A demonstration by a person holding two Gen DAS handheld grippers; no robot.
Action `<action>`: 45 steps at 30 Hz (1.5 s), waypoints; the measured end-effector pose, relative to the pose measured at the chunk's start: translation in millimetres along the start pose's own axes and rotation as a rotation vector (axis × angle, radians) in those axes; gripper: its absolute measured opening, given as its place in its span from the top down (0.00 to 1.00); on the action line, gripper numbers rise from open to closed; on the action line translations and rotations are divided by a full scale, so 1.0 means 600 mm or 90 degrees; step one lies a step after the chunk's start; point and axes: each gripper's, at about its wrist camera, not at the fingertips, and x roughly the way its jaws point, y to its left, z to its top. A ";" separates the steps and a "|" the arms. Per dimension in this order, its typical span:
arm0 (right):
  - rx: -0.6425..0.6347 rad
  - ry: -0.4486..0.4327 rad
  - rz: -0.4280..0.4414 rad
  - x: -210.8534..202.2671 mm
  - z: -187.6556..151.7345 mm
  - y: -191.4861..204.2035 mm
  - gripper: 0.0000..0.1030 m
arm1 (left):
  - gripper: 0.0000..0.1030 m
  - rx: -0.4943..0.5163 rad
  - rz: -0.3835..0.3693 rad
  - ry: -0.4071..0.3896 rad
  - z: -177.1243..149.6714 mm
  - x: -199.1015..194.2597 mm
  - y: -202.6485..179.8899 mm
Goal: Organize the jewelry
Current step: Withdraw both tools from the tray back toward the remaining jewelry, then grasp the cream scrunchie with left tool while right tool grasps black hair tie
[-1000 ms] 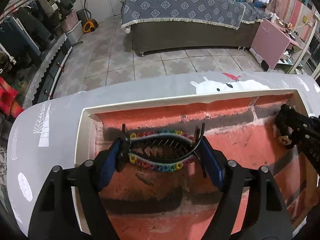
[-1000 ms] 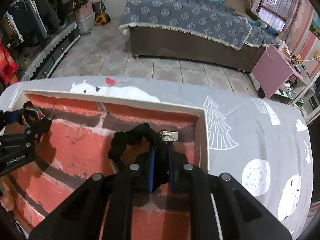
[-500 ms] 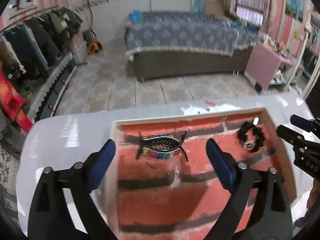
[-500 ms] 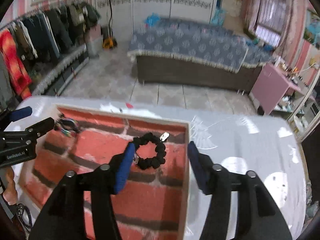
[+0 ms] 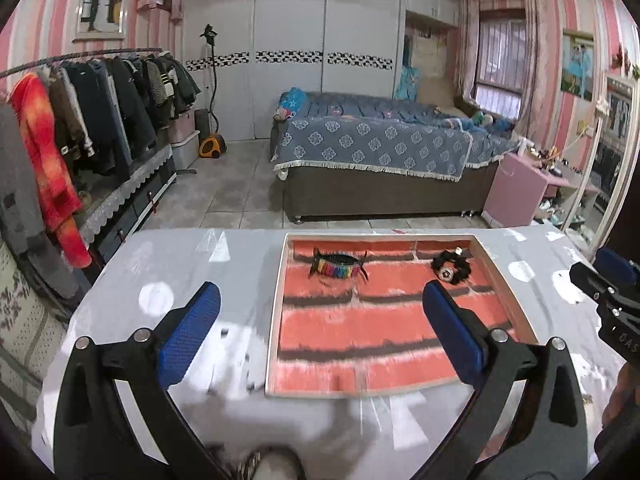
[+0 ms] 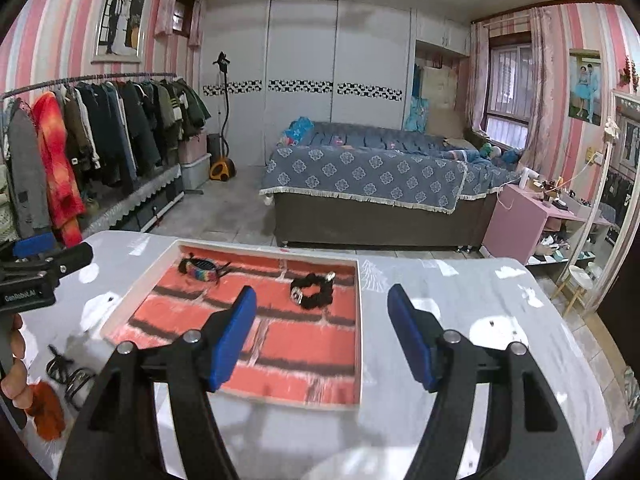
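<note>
A shallow white-rimmed tray with a red brick-pattern lining lies on the grey table. Near its far edge lie a rainbow-beaded black hair clip and a black scrunchie with a metal charm. My left gripper hangs well back from the tray, jaws still opening wide, nothing between them. My right gripper also hangs back above the tray's near right corner, jaws opening and empty. Each gripper shows at the edge of the other's view.
More hair accessories lie on the table's near left: a black claw clip, dark rings and an orange fluffy piece. A person's hand holds the left gripper. A clothes rack stands left, a bed beyond.
The left gripper let go of the rainbow clip and the right let go of the scrunchie. Both opened and pulled back and up, away from the tray.
</note>
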 end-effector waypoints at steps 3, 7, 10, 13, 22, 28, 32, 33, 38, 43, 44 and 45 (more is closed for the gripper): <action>0.000 -0.007 -0.003 -0.031 -0.029 -0.009 0.35 | 0.05 -0.014 -0.004 -0.008 -0.032 -0.038 0.014; 0.007 -0.022 -0.019 -0.078 -0.072 -0.020 0.27 | 0.05 -0.034 -0.002 -0.007 -0.071 -0.072 0.031; 0.000 -0.044 -0.047 -0.113 -0.108 -0.033 0.21 | 0.05 -0.035 -0.013 -0.001 -0.102 -0.095 0.036; 0.017 -0.047 -0.056 -0.135 -0.139 -0.058 0.21 | 0.05 -0.018 0.008 -0.008 -0.137 -0.118 0.038; 0.065 -0.015 -0.059 -0.123 -0.186 -0.097 0.21 | 0.05 -0.003 0.019 0.018 -0.197 -0.108 0.042; 0.021 0.004 -0.071 -0.107 -0.199 -0.065 0.21 | 0.05 0.003 0.011 0.035 -0.218 -0.099 0.047; 0.005 0.031 -0.070 -0.091 -0.212 -0.053 0.21 | 0.05 -0.001 -0.002 0.053 -0.231 -0.092 0.047; 0.005 0.037 -0.070 -0.089 -0.213 -0.052 0.21 | 0.05 -0.002 -0.008 0.063 -0.233 -0.088 0.046; 0.009 0.060 -0.057 -0.079 -0.221 -0.053 0.21 | 0.05 0.013 -0.013 0.074 -0.240 -0.080 0.037; 0.015 0.070 -0.046 -0.087 -0.223 -0.047 0.21 | 0.05 0.015 -0.023 0.087 -0.245 -0.079 0.027; 0.014 0.070 -0.044 -0.090 -0.224 -0.044 0.21 | 0.05 0.015 -0.023 0.088 -0.247 -0.080 0.025; 0.009 0.071 -0.044 -0.094 -0.226 -0.038 0.21 | 0.05 0.017 -0.023 0.093 -0.251 -0.079 0.023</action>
